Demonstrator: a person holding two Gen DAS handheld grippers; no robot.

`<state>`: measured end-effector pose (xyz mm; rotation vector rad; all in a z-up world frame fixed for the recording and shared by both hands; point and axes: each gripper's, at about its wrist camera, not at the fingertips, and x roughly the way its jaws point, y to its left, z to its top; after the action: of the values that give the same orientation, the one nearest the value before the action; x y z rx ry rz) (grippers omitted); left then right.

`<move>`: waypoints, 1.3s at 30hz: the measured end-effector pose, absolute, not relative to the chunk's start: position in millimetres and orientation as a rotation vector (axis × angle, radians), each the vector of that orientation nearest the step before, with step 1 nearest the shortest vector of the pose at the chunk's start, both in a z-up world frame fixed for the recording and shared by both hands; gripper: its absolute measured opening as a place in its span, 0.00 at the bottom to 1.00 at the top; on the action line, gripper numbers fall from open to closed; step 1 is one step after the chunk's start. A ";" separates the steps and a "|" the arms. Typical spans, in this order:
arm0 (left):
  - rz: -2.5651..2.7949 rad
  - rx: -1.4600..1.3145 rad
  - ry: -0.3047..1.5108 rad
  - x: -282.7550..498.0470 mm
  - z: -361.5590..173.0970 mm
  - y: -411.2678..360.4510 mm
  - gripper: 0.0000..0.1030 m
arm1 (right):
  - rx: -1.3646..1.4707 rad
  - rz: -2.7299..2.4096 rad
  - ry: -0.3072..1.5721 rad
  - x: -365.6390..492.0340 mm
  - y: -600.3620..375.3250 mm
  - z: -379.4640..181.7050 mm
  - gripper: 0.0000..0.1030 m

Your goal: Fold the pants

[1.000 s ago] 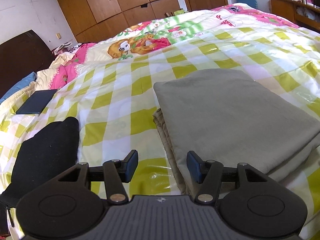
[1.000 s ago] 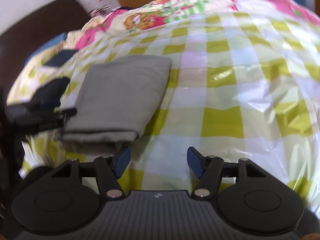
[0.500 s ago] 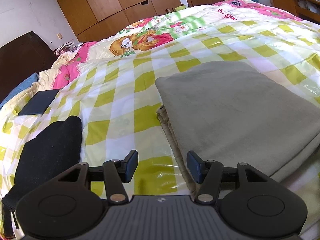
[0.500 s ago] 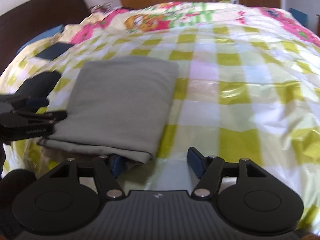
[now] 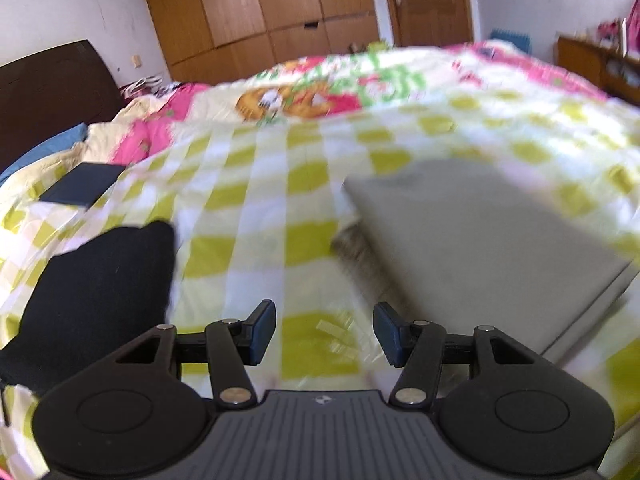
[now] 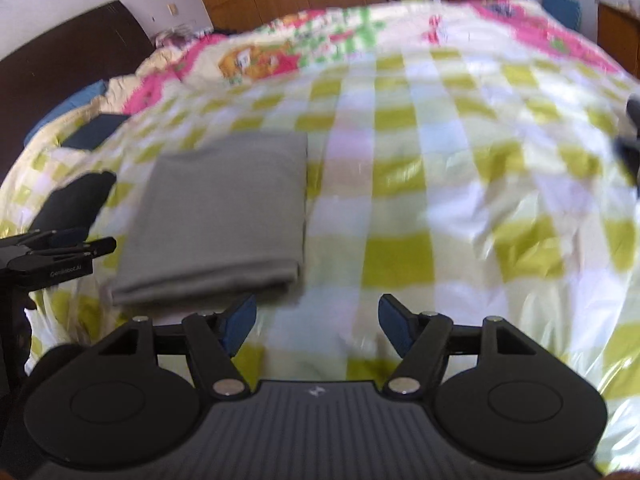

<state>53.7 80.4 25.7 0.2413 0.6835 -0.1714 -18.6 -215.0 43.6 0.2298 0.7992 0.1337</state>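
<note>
While the folded pants (image 6: 224, 216) lie left of centre on the bed (image 6: 440, 184), lift both away cleanly; your left claw (image 5: 324, 330) is released and empty; your right claw (image 6: 318, 320) is opening, empty.

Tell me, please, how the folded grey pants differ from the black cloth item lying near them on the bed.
The grey pants are folded into a neat rectangle with straight edges; the black cloth item is an irregular dark lump, and what it is cannot be told. The pants look larger and show stacked layers at the near edge; the black item shows no layers. Both lie on the checked bed cover, apart from each other, and no tool touches them.
</note>
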 end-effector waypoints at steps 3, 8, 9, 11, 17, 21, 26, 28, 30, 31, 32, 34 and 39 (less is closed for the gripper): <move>-0.232 0.200 0.656 64.1 38.3 70.8 0.67 | 0.240 0.176 0.769 -0.5 -208.6 50.0 0.69; -0.240 0.217 0.648 104.1 30.2 53.2 0.68 | 0.193 0.267 0.750 34.8 -184.0 42.4 0.69; -0.236 0.221 0.658 112.7 25.2 50.5 0.68 | 0.198 0.274 0.746 42.2 -183.5 38.8 0.70; -0.196 0.267 0.700 128.4 9.1 47.5 0.68 | 0.230 0.289 0.769 63.0 -188.0 28.0 0.70; -0.134 0.186 0.793 124.2 -11.2 82.2 0.68 | 0.389 0.338 0.880 107.1 -216.1 -6.3 0.70; -0.178 0.031 0.838 105.7 1.2 105.1 0.69 | 0.437 0.407 0.891 122.3 -222.6 -15.3 0.70; -0.236 -0.051 0.848 106.2 6.8 101.0 0.70 | 0.524 0.445 0.914 135.4 -229.6 -30.9 0.71; -0.258 -0.026 0.866 110.4 0.5 89.1 0.70 | 0.544 0.467 0.907 135.9 -229.6 -31.4 0.72; -0.268 -0.017 0.883 114.7 -6.8 80.8 0.70 | 0.536 0.480 0.903 136.1 -228.4 -31.8 0.72; -0.268 -0.024 0.899 116.7 -10.2 78.4 0.70 | 0.530 0.483 0.906 136.4 -228.1 -32.7 0.72; -0.266 -0.037 0.907 116.1 -10.5 78.6 0.70 | 0.530 0.489 0.907 136.6 -229.0 -32.7 0.72; -0.278 -0.072 0.895 111.5 -2.6 81.9 0.70 | 0.545 0.501 0.907 135.8 -233.4 -32.0 0.72; -0.308 -0.115 0.884 109.0 10.4 84.4 0.74 | 0.576 0.532 0.909 138.5 -234.7 -36.9 0.72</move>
<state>109.0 84.4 10.4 -0.1146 0.8843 -0.3077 138.5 -234.7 -36.9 0.5755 0.9090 0.5323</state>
